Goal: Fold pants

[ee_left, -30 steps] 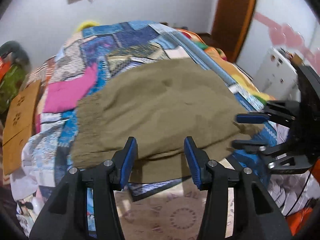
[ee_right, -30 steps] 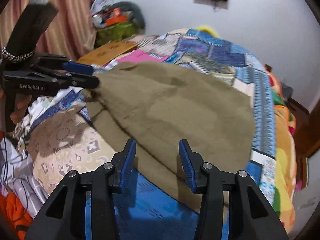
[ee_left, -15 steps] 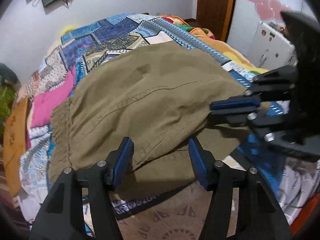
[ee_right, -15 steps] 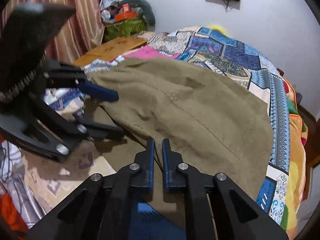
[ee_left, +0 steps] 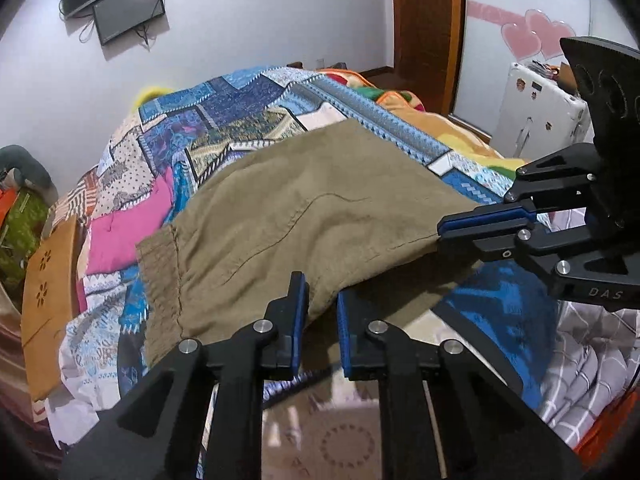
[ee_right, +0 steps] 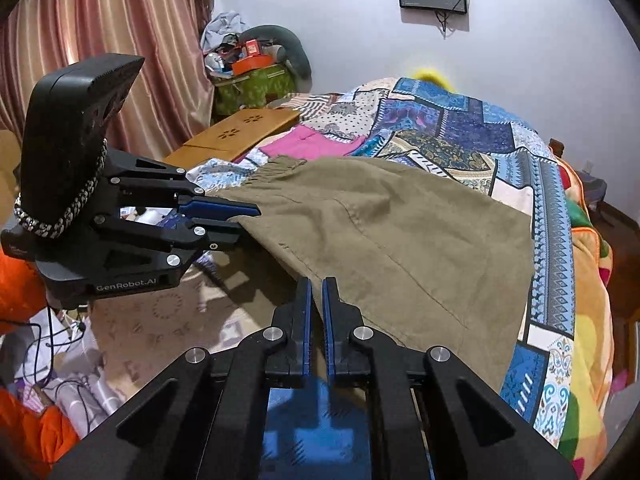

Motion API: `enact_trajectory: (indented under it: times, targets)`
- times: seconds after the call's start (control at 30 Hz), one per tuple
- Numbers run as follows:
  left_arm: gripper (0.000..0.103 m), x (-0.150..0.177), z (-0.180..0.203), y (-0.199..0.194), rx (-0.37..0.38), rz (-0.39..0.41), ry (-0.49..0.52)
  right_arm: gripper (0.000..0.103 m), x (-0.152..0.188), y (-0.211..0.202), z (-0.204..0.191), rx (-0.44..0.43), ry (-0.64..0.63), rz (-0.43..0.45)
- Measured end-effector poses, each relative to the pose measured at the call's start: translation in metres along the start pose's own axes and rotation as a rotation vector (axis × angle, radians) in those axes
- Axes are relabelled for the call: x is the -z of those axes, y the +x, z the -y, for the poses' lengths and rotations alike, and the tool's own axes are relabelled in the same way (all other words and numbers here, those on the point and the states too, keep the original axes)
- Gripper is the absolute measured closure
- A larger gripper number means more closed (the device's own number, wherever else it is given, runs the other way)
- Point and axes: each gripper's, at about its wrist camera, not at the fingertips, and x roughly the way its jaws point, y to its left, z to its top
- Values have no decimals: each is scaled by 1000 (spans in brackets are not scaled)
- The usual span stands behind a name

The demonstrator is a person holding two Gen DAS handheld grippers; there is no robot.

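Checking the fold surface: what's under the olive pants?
Under the olive pants lies a patchwork bedspread, showing all round them. Near both grippers the lifted edge exposes a beige patterned cloth. Anything beneath the pants' middle is covered.

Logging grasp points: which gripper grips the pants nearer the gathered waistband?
The left gripper: it pinches the pants edge close to the waistband, while the right gripper clamps the same edge farther along.

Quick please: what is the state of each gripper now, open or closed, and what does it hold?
Left gripper: closed on the near edge of the pants.
Right gripper: closed on the pants' edge too.
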Motion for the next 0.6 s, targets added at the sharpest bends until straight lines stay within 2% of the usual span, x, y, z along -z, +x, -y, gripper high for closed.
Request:
enact_trajectory:
  times: [0.1, 0.2, 0.33, 0.4, 0.47, 0.53, 0.6]
  targets:
    - [89, 12, 4, 7, 8, -50, -13, 98, 8, 2, -4, -9, 11, -21]
    - [87, 22, 1, 10, 18, -89, -68, 98, 19, 7, -2, 1, 43, -38]
    - [82, 30, -11, -7, 65, -89, -148, 98, 29, 3, 8, 5, 123, -56]
    - [80, 31, -19, -18, 58, -75, -173, 97, 31, -5, 16, 10, 169, -51]
    - [75, 33, -33, -31, 33, -52, -215, 96, 33, -16, 26, 29, 210, -36]
    - [58, 34, -51, -41, -8, -27, -260, 92, 34, -27, 36, 62, 246, -18]
    - [48, 36, -68, -46, -57, -6, -300, 87, 36, -38, 48, 102, 279, 1]
